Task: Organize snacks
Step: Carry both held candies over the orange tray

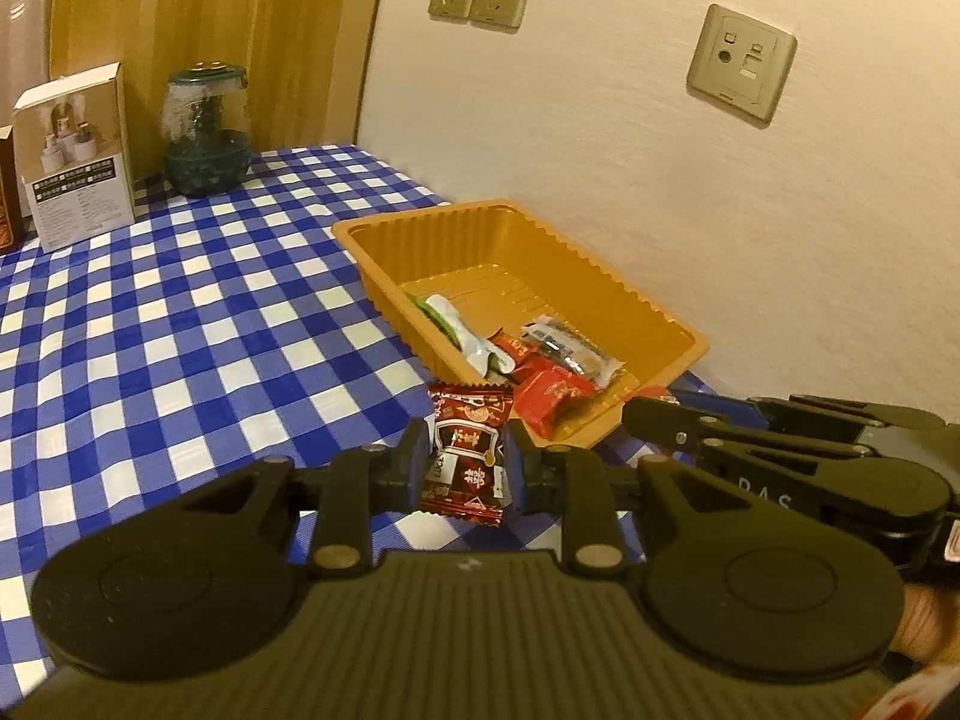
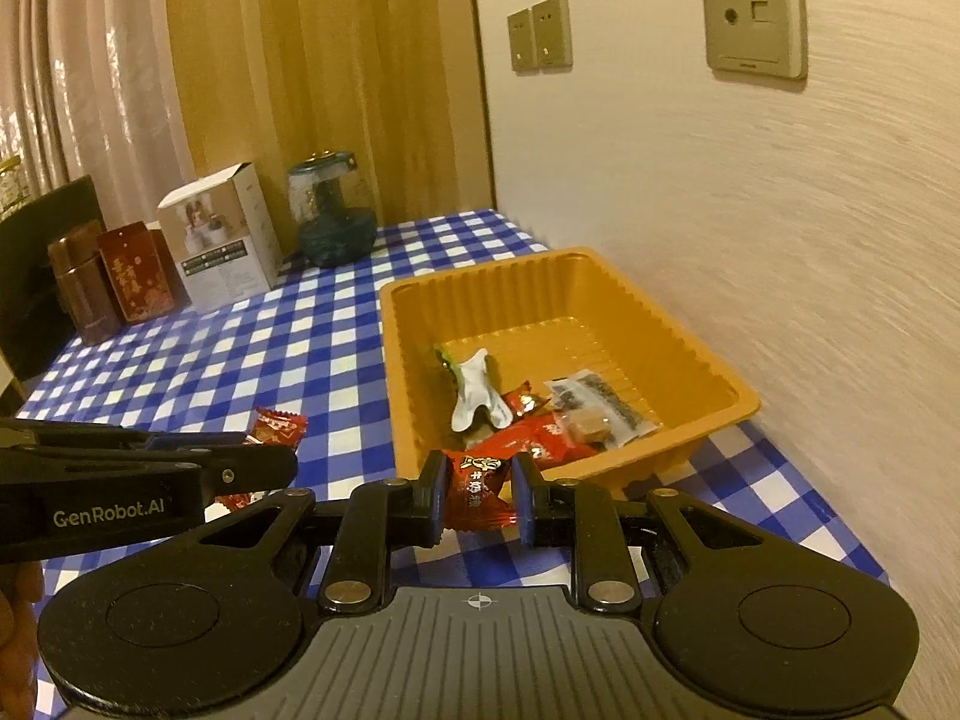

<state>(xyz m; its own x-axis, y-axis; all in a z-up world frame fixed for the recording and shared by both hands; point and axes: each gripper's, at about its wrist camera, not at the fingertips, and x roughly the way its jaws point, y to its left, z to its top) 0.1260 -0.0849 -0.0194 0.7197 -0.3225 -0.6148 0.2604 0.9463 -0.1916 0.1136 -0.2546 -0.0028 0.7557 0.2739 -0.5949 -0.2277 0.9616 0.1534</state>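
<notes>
1. Just short of the tray's (image 2: 708, 354) near edge, both grippers pinch red candies: left gripper (image 1: 463, 461) its candy (image 1: 465, 456), right gripper (image 2: 478, 491) its own (image 2: 480, 489).
2. Carry each over the rim before you release.
3. Drop them clear of the wrappers (image 2: 540, 414) piled near.

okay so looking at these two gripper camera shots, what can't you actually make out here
- Left wrist view: the right gripper tips overlap the orange tray corner, hiding what it holds.
- Right wrist view: brown tins too dim to read.
- Both views: snack wrapper print too small to read.
</notes>
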